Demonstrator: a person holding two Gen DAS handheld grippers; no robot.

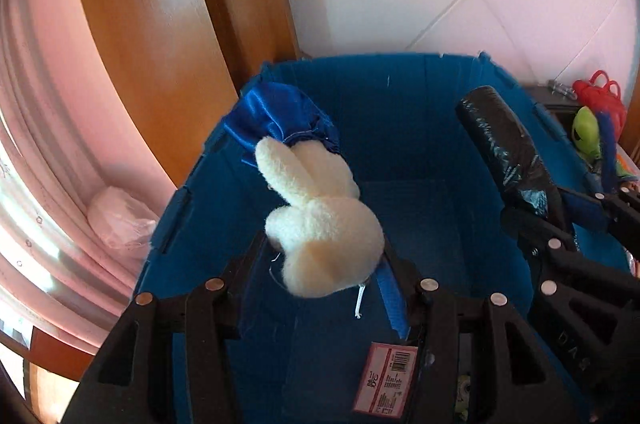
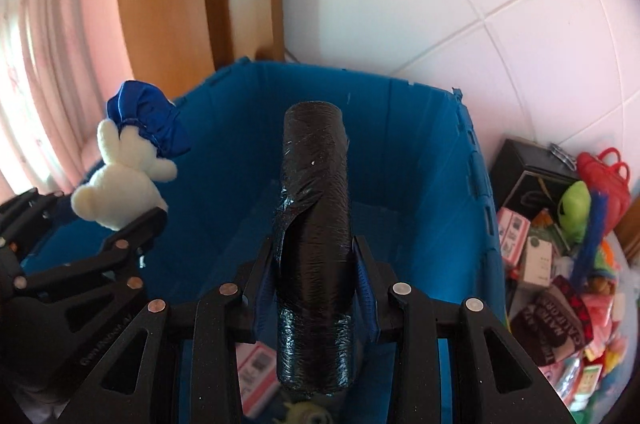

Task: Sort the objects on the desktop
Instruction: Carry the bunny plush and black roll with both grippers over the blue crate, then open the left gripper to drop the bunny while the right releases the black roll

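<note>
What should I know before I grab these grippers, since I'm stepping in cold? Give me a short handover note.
Left gripper: shut on the white plush toy with a blue cap, held above the blue bin.
Right gripper: shut on the black roll of bags, also above the bin.
Done: both items are picked up and carried to the bin; a few things already lie at its near end.
Left: release both into the bin, then work through the pile of clutter to the bin's right.

Pile of clutter cut off right.
</note>
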